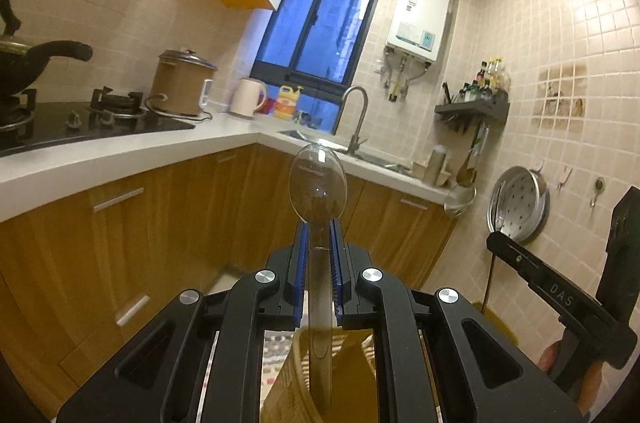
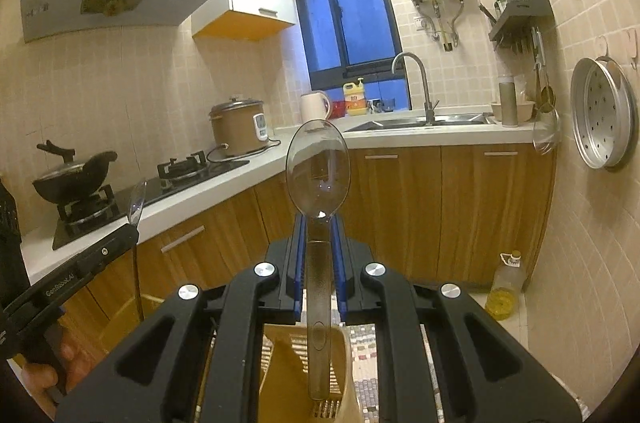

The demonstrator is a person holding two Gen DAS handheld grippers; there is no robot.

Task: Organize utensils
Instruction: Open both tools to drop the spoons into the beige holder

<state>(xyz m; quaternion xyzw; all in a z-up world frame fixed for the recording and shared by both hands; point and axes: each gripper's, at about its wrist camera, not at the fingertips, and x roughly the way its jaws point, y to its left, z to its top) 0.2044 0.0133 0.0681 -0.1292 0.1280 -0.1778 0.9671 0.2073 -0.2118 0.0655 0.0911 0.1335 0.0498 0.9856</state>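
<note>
Left wrist view, lower centre: left tool [image 1: 319, 243] clamped on the handle of a clear plastic spoon [image 1: 318, 189], bowl pointing up toward mid-frame, handle end hanging down over a tan slatted basket [image 1: 296, 375] at the bottom edge. Far right of the same frame: right tool [image 1: 500, 243] seen side-on, a slim handle dropping below it.

Right wrist view, lower left: the left tool again, side-on, its spoon's bowl standing up just above the black body. Centre: right tool [image 2: 319, 243] gripping a second clear spoon [image 2: 318, 169] by the handle, bowl up, smoky handle end dangling into a tan slatted holder [image 2: 296, 363] at the bottom. Cannot tell whether both views show one container.

Likely step: lowering each spoon into the container below.

Risks, judged from the grasp: smooth, thin plastic pinched near the neck, so easy to pivot or slip if tilted or bumped. Handle tips close to the slats, so liable to snag on a rim and lever the spoon out of the pads. Both tools near each other, so a collision possible during a simultaneous drop.
</note>
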